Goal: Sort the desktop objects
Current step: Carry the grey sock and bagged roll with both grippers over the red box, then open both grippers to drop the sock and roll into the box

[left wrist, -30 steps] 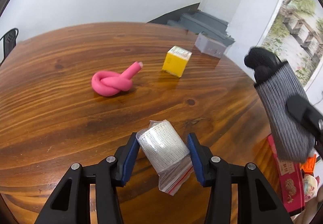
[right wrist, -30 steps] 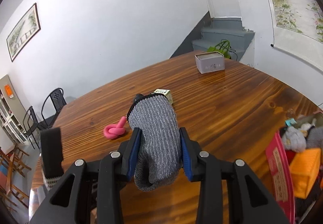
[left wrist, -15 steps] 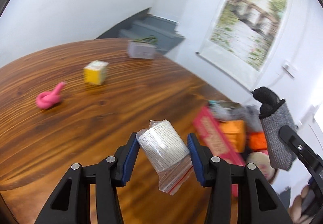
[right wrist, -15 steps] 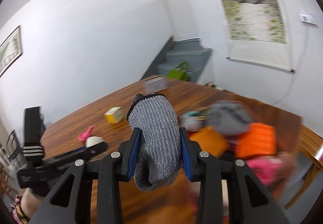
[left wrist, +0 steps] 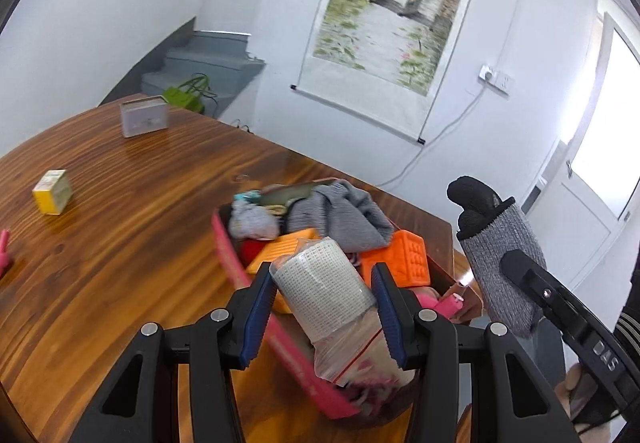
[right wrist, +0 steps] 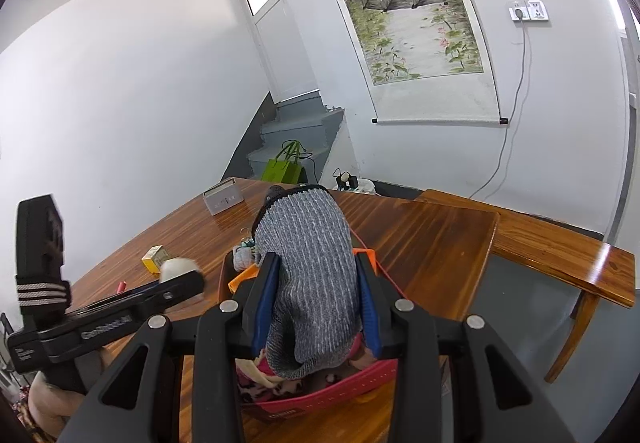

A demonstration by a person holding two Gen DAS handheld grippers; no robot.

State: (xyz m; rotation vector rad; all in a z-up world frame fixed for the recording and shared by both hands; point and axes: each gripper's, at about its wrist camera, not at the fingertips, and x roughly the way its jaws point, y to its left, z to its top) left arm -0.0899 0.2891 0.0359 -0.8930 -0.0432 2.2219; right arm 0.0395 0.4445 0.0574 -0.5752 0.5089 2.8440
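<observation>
Across wooden table: pink box sitting near right edge, holding grey cloth, orange blocks, other small items. Right gripper hovering over box, blue pads clamping grey knit glove; glove also showing in left view. Left gripper hanging above box, jaws squeezing bagged white gauze roll. Grey case standing at far side. Yellow carton lying well apart from box, on left.
</observation>
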